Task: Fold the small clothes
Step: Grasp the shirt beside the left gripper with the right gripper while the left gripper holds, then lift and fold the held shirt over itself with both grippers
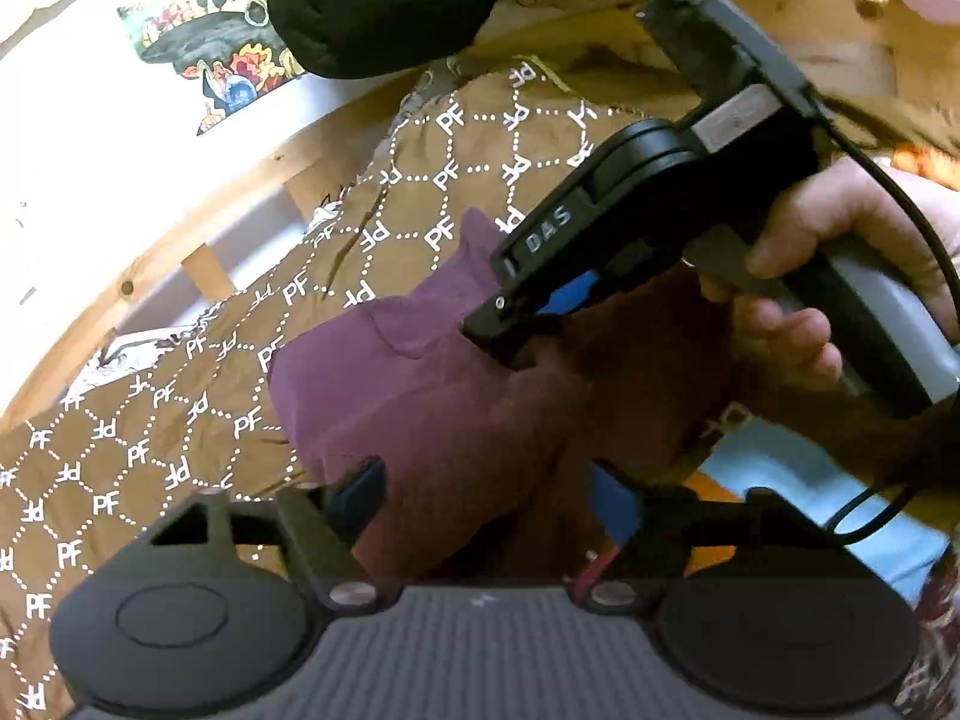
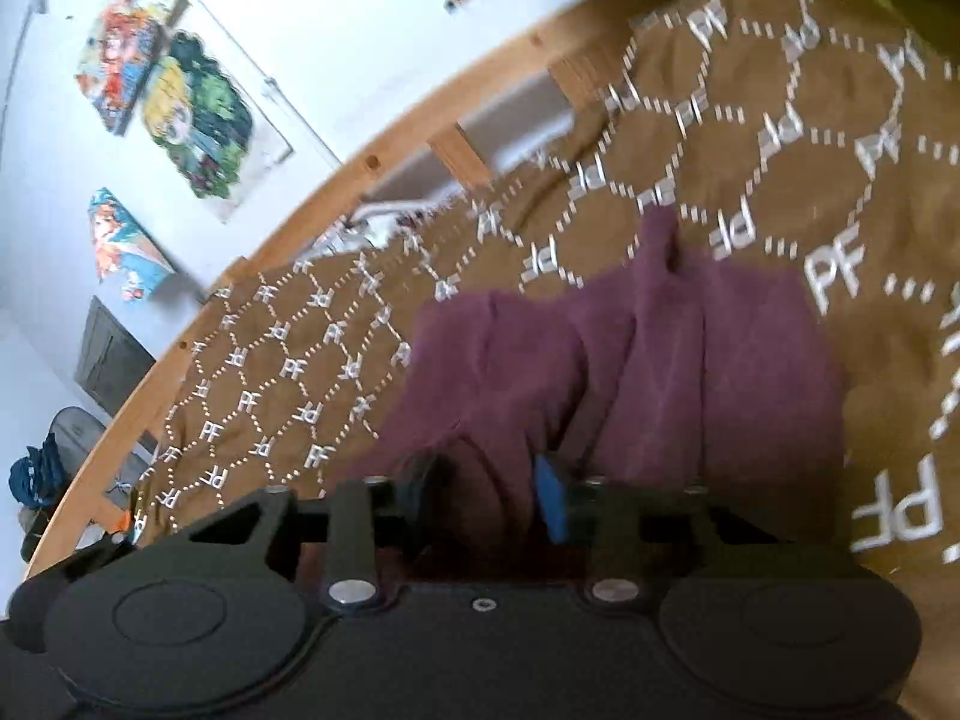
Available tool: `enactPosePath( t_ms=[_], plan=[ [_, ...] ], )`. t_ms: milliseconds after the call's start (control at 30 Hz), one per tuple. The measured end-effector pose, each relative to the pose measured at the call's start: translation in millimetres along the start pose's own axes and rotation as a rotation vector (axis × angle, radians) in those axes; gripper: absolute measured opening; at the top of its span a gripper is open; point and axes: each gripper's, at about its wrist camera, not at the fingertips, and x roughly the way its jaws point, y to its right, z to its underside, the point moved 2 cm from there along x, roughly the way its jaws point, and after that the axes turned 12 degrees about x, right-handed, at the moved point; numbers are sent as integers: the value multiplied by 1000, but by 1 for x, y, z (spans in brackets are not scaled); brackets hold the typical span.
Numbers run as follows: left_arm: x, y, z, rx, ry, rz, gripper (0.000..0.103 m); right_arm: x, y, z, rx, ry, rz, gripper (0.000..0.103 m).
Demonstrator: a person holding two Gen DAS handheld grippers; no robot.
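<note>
A purple garment (image 1: 420, 408) (image 2: 720, 360) lies rumpled on a brown blanket (image 1: 150, 450) (image 2: 690, 150) printed with white "PF" hexagons. My left gripper (image 1: 486, 492) stands over its near edge, jaws wide apart with cloth between them and no visible pinch. My right gripper (image 1: 504, 348) (image 2: 489, 495), held by a person's hand (image 1: 810, 228), digs its tips into the garment's right part. In the right wrist view a raised fold of purple cloth fills the narrow gap between its black and blue pads, so it is shut on the garment.
A wooden bed rail (image 1: 270, 159) (image 2: 372, 162) borders the blanket's far side, with a white wall and colourful posters (image 1: 228, 60) (image 2: 198, 114) behind. A black cushion (image 1: 372, 0) sits at the blanket's far end. Light blue fabric (image 1: 810, 480) lies at the right.
</note>
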Motion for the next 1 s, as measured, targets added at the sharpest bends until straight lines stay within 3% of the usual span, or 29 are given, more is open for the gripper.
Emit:
enactPosePath(
  t_ms=[100,167,300,367,667,867,1000],
  plan=[
    [6,1,1,8,-12,-3,57,11,7,1,43,1,12,35],
    [8,0,1,15,-19,-23,40,15,9,0,56,11,22,35],
    [7,-5,2,-23,-3,-16,24,15,12,0,85,34,-14,16],
    [6,-6,2,-30,1,-16,17,12,8,1,60,61,-22,11],
    [-1,-10,-22,-72,70,18,12,-29,-20,-15,-120,236,-16,7],
    [-7,6,-48,-11,142,65,12,-70,-23,-29,-216,312,92,7],
    [-4,23,-55,31,141,95,12,-85,-12,-32,-220,308,157,7]
  ],
)
